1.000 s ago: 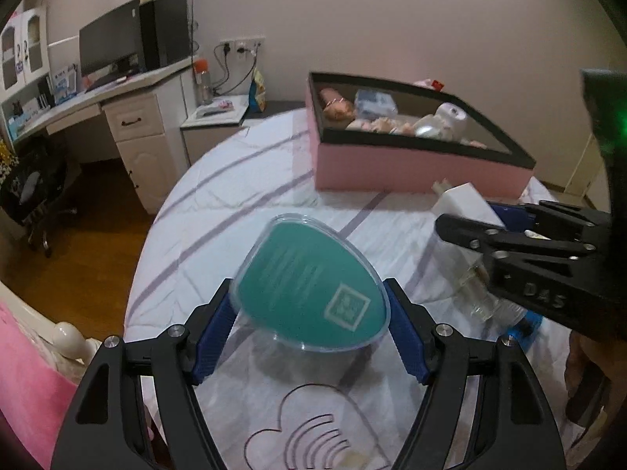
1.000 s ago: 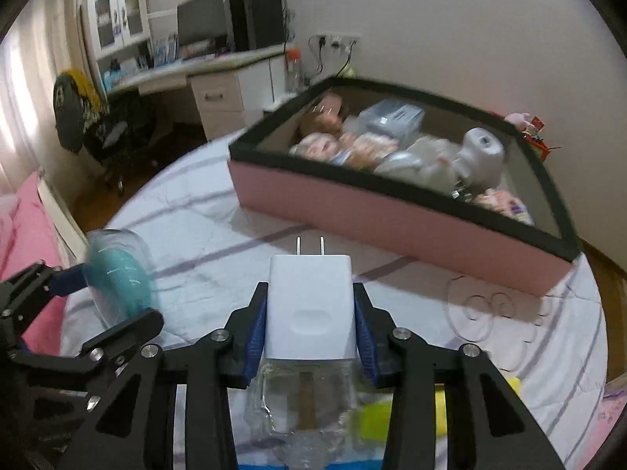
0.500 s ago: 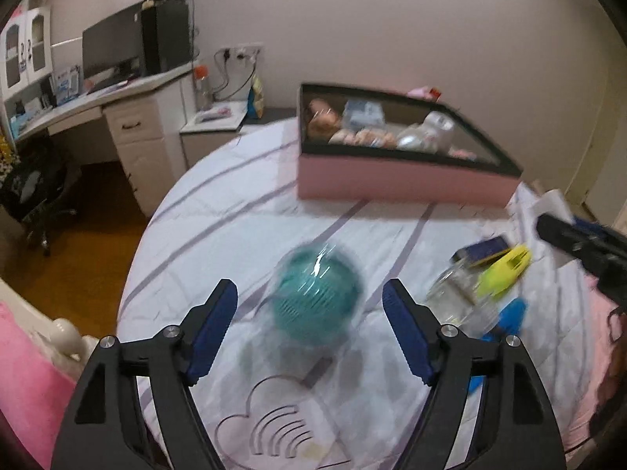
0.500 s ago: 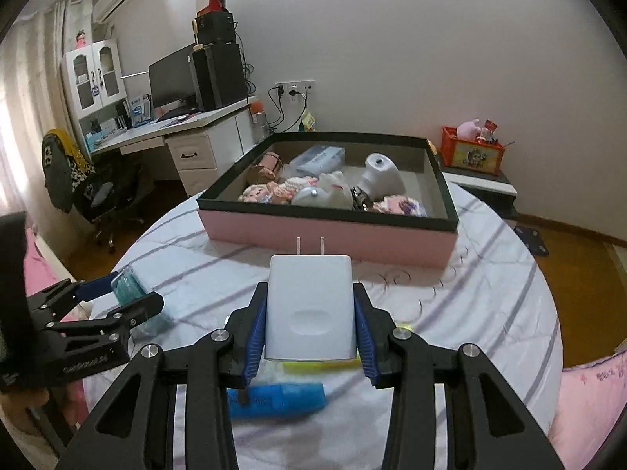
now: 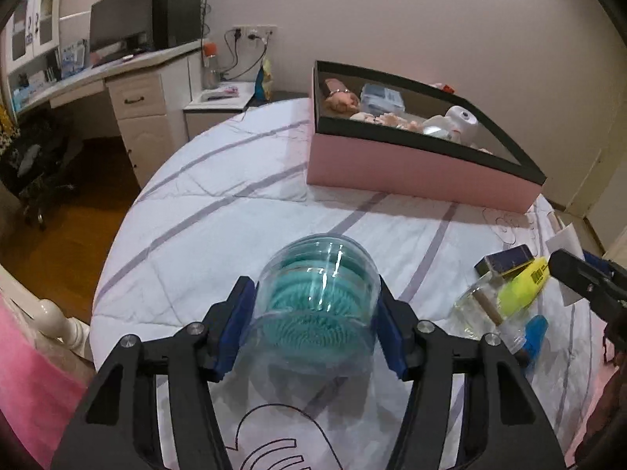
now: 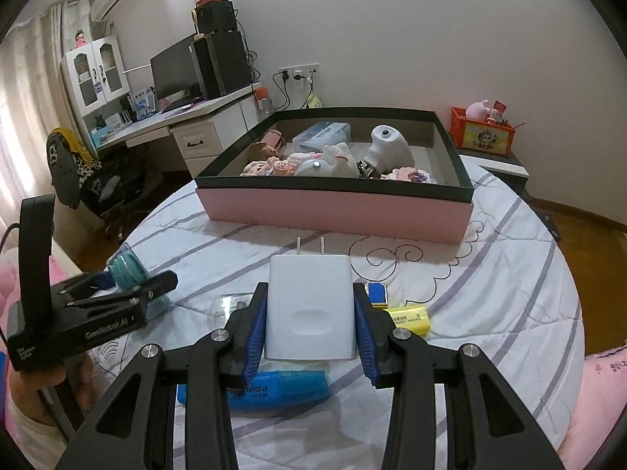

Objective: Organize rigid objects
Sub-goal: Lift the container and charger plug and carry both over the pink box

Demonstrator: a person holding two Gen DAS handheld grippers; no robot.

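- The bed (image 6: pixel 490 274) — round, under a white quilted cover with grey-purple stripes — carries everything; a white desk (image 6: pixel 188 125) with a monitor stands beyond its far left edge.
- The pink box (image 6: pixel 333 211), rectangular with a dark rim, sits at the far edge, already holding dolls and white plastic things.
- The left gripper (image 5: pixel 315 325) has just been closing, and its blue pads now press both sides of the clear plastic case (image 5: pixel 317 305), a domed shell over a teal bristled brush, near the left edge. A second ago the case showed its flat teal face; half a second ago it lay loose and blurred between wider jaws.
- The right gripper (image 6: pixel 311 321) clenches the white charger (image 6: pixel 311 309), smooth and blocky, prongs pointing at the box; a second ago the box stood much closer.
- Between charger and box the cover lies bare.
- Below the charger lie a blue highlighter (image 6: pixel 282 385), a yellow highlighter (image 6: pixel 409 319), a small glass bottle (image 5: pixel 476 309) and a dark blue matchbox-like block (image 5: pixel 505 260) — clustered near the bed's near edge.
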